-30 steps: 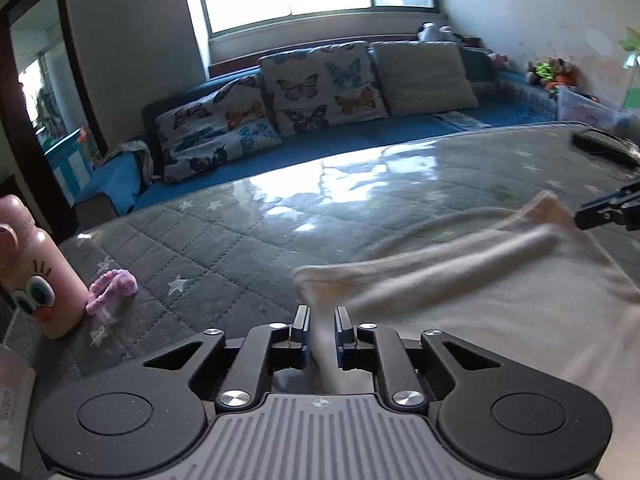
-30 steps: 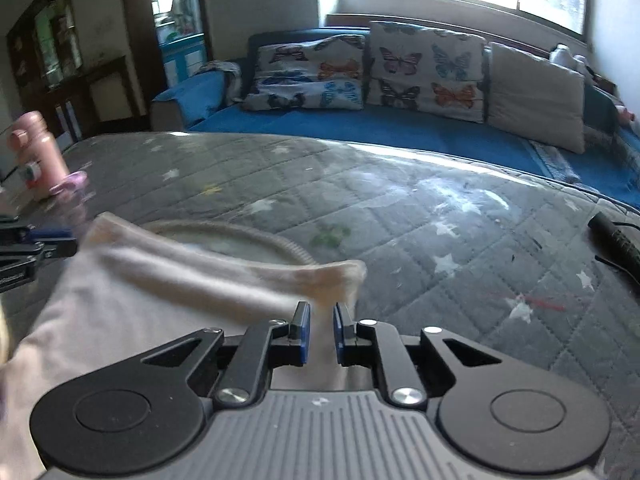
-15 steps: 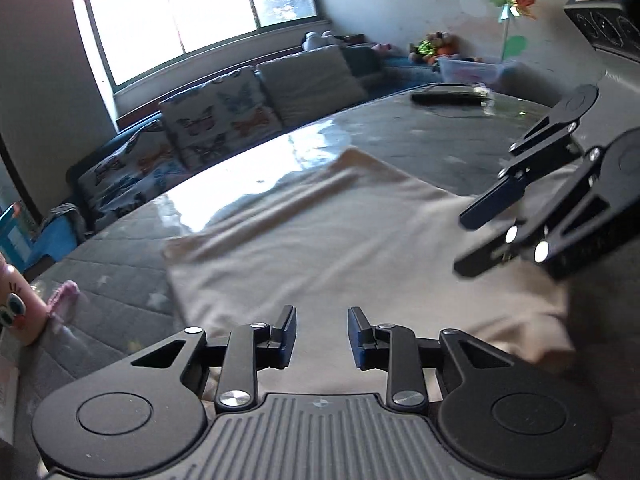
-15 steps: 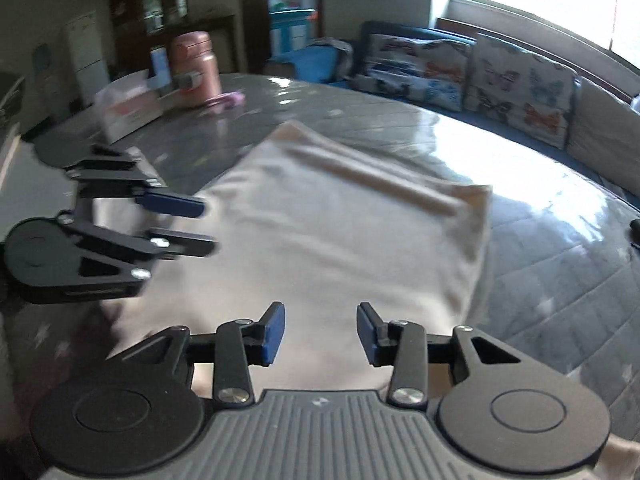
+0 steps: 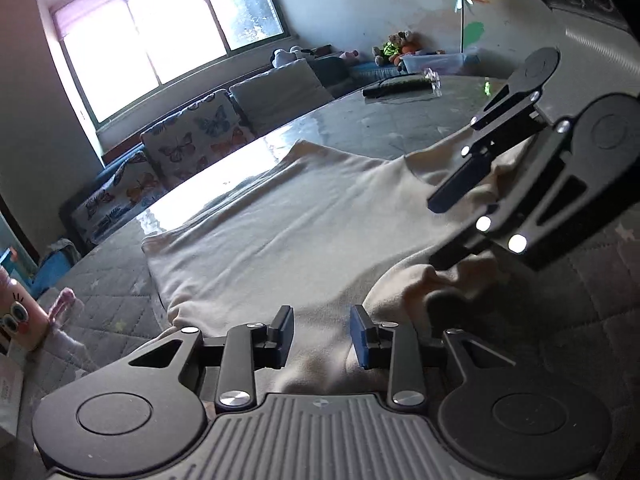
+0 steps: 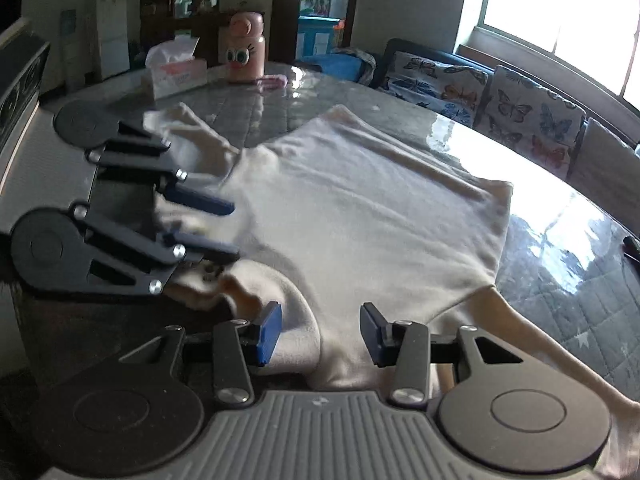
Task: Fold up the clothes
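A large table (image 5: 380,128) w/ a grey quilted, star-printed cover under a glossy sheet fills both views. Spread across its middle lies a cream long-sleeved garment (image 5: 304,224), mostly flat w/ soft wrinkles. Its far edge runs toward the table's window side, where glare washes out the surface. Its near edge bunches into folds at the near edge of the table, under both grippers. In the right wrist view one sleeve (image 6: 560,352) trails off toward the near right corner, and another stretch of cream fabric (image 6: 192,128) reaches toward the far left corner.

Behind the table, a blue sofa (image 6: 424,56) w/ butterfly-print cushions (image 5: 200,136) sits under a wide bright window (image 5: 172,28).

The left gripper (image 5: 322,334) hovers low over the garment's near edge, fingers apart, cloth showing in the gap but nothing pinched. The right gripper (image 6: 320,332) is also spread wide above the bunched near edge, holding nothing. Each gripper shows in the other's view: right gripper at right in the left wrist view (image 5: 444,232), left gripper at left in the right wrist view (image 6: 234,230), both tilted, jaws parted, tips just over the rumpled cloth.

At the far left corner stand a tissue box (image 6: 176,70) and, beside it, a pink bottle (image 6: 245,54) w/ cartoon eyes. A small pink item (image 6: 272,80) lies just beside the bottle. Near the opposite far edge lies a dark, long object (image 5: 396,87); can't tell what it is.
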The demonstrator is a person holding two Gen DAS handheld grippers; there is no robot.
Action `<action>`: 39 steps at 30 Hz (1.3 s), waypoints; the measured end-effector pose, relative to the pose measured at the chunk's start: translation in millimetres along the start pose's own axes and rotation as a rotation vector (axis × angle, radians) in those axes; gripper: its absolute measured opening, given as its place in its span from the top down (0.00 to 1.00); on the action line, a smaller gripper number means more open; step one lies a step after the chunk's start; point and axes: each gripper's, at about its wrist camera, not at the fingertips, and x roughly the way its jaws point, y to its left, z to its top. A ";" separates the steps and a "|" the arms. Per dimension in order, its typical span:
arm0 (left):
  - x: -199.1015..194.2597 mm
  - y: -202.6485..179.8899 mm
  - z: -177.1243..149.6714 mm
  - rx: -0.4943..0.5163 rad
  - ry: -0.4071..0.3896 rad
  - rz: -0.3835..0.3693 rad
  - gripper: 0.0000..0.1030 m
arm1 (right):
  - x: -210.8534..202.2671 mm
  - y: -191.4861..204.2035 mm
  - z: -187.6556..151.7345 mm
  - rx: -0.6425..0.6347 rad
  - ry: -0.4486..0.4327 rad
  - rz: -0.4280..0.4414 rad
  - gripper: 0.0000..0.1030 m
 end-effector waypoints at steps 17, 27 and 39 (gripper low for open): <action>6.2 4.4 23.4 -0.084 -0.034 -0.033 0.62 | -9.3 -53.2 -14.9 0.296 -0.052 0.006 0.57; 11.9 -15.0 41.0 -0.034 -0.061 -0.098 0.62 | -41.3 -150.0 -68.7 0.600 -0.034 -0.302 0.57; 27.9 -48.0 50.5 0.045 -0.042 -0.212 0.62 | -23.9 -206.9 -89.0 0.653 0.030 -0.466 0.55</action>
